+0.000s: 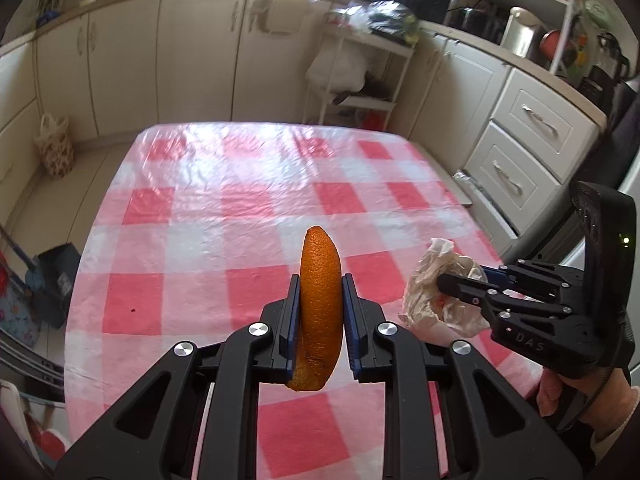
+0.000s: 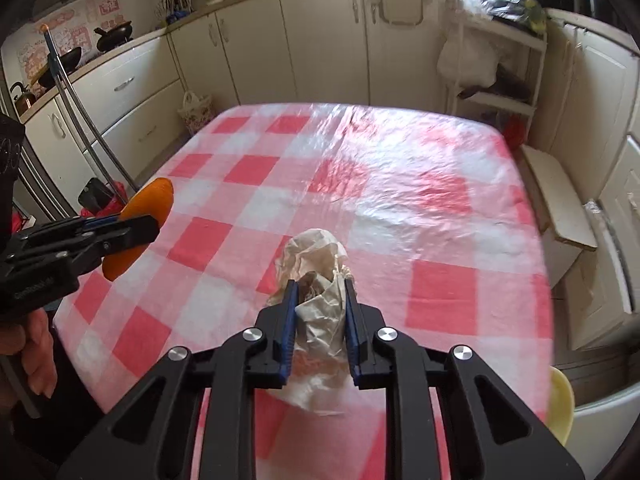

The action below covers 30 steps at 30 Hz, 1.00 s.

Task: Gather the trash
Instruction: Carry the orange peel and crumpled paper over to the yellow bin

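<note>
The left gripper is clamped on a curved piece of orange peel, its blue pads pressing the two faces of the peel, which stands upright between them and clear of the tabletop. Just beside it, the right gripper is closed on a crumpled paper wad (the wad looks stained and loosely bunched), also held above the checked cloth. No bin shows plainly in either view, so both loads likely have some way to travel.

The peel is held across a smooth, curved skin, so a jolt could let it pivot or slide out. The paper is the weaker hold: soft folds can compress and slip, and a trailing loose flap may snag the tabletop edge or the neighbouring gripper, the two being so close.
</note>
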Each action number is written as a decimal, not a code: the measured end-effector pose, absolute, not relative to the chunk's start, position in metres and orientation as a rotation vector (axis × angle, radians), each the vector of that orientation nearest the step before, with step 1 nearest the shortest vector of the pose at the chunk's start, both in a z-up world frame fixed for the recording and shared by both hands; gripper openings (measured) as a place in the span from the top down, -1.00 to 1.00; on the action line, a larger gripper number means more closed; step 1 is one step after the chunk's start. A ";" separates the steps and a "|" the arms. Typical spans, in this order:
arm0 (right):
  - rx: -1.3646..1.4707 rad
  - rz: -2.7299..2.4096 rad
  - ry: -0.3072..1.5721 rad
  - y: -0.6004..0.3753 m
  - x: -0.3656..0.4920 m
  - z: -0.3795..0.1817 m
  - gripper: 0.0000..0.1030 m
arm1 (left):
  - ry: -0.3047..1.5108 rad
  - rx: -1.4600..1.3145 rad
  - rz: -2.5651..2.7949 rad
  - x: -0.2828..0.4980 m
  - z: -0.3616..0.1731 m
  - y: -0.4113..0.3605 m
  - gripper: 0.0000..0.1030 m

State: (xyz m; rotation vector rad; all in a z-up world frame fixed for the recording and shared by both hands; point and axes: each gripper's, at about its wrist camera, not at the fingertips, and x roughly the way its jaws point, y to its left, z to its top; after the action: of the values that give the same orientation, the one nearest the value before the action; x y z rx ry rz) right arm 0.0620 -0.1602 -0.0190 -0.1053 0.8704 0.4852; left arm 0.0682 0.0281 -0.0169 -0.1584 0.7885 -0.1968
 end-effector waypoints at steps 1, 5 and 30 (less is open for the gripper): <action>-0.103 0.480 0.861 -0.164 0.058 -0.016 0.58 | 0.776 -0.153 -0.200 0.065 -0.015 0.025 0.63; -0.086 0.453 0.809 -0.177 0.033 -0.007 0.58 | 0.733 -0.132 -0.212 0.053 -0.008 0.011 0.63; -0.082 0.336 0.622 -0.228 -0.012 0.005 0.55 | 0.711 -0.017 -0.240 0.045 -0.017 -0.053 0.63</action>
State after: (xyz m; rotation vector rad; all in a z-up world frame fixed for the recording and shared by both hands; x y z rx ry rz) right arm -0.0122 -0.2279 0.0051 -0.0817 0.6222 0.3358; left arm 0.0450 -0.0530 -0.0168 -0.0167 0.7113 -0.2402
